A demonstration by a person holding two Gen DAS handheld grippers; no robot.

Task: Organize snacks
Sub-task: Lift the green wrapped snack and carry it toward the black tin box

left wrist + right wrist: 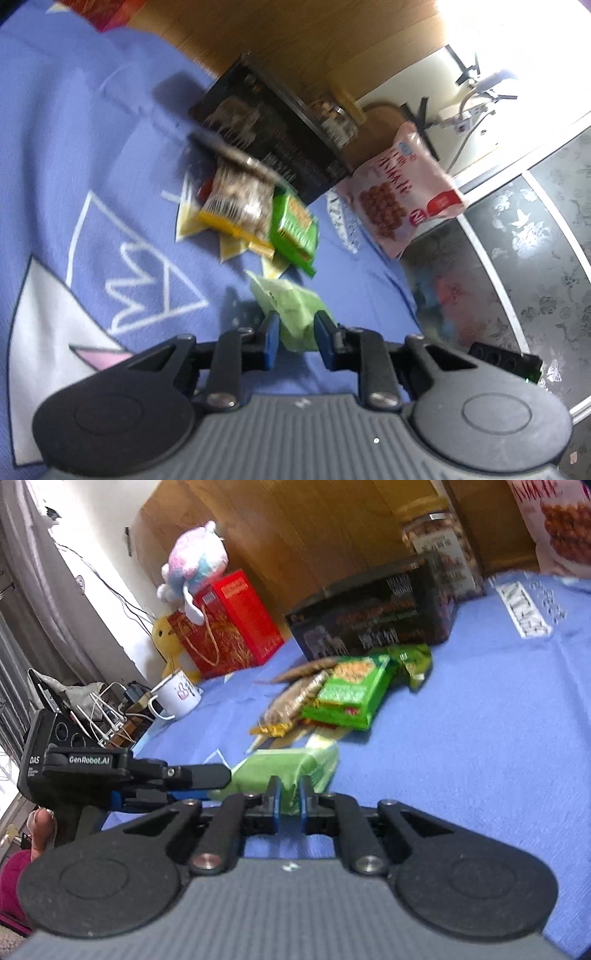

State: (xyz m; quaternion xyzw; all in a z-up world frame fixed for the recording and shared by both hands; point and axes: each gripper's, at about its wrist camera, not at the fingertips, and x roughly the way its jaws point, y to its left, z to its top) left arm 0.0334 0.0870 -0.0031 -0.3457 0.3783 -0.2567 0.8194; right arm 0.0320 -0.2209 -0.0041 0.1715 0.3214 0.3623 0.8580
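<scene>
A pale green snack packet (295, 314) (284, 768) is held by both grippers above the blue cloth (110, 147). My left gripper (295, 332) is shut on one end of it; it shows from the side in the right wrist view (207, 775). My right gripper (289, 797) is shut on the packet's near edge. Beyond lies a small pile: a bright green packet (295, 229) (351, 694), a clear bag of brownish snacks (240, 203) (295, 698) and yellow wrappers (236, 229). A black box (273, 136) (373, 616) stands behind the pile.
A pink snack bag (399, 192) and a jar (439, 550) stand by the wooden wall. A red gift bag (225, 620), plush toys (195, 561) and a white mug (177, 698) sit at the cloth's far left edge. A dark patterned cabinet (517, 240) is to the right.
</scene>
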